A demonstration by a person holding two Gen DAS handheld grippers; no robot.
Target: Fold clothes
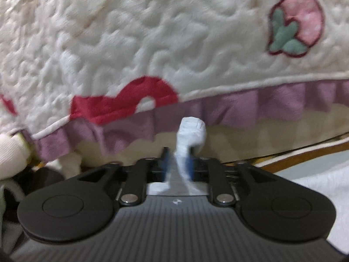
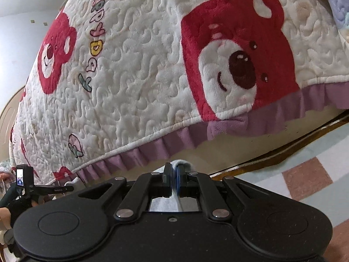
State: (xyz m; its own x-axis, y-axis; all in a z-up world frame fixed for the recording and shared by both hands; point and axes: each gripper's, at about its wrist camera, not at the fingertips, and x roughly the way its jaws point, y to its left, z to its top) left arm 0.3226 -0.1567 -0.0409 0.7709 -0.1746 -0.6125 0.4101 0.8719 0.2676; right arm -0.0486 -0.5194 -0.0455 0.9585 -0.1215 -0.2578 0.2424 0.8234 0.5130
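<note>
In the left wrist view, your left gripper (image 1: 176, 159) is clenched on a pale blue-white garment (image 1: 192, 133); a bunched knob of the cloth stands up past the blue-padded fingertips (image 1: 188, 163), and more of it lies flat beneath, between the linkage arms. Ahead of you hangs a cream quilted bedspread (image 1: 152, 43), draped over the bed's edge. It carries a pink strawberry patch (image 1: 298, 24) toward the upper right and a red patch (image 1: 122, 102) at its hem, finished with a lilac ruffle (image 1: 240, 102). Under the ruffle you see the pale side of the mattress (image 1: 261, 135), and a brown wooden bed rail (image 1: 294, 159) at the lower right. The picture is blurred, so finer detail is lost.

In the right wrist view, your right gripper (image 2: 173, 181) is also clamped on the same pale cloth, a thin fold pinched between the fingers and a strip showing below them. The bedspread here shows a big red bear face (image 2: 237, 61), a smaller bear (image 2: 54, 52) to the left, and coloured letters. At the lower left, your other hand (image 2: 19, 207) in a dark glove holds the left gripper with its camera (image 2: 24, 178). The floor at right is checked pale and terracotta tile (image 2: 305, 181).
</note>
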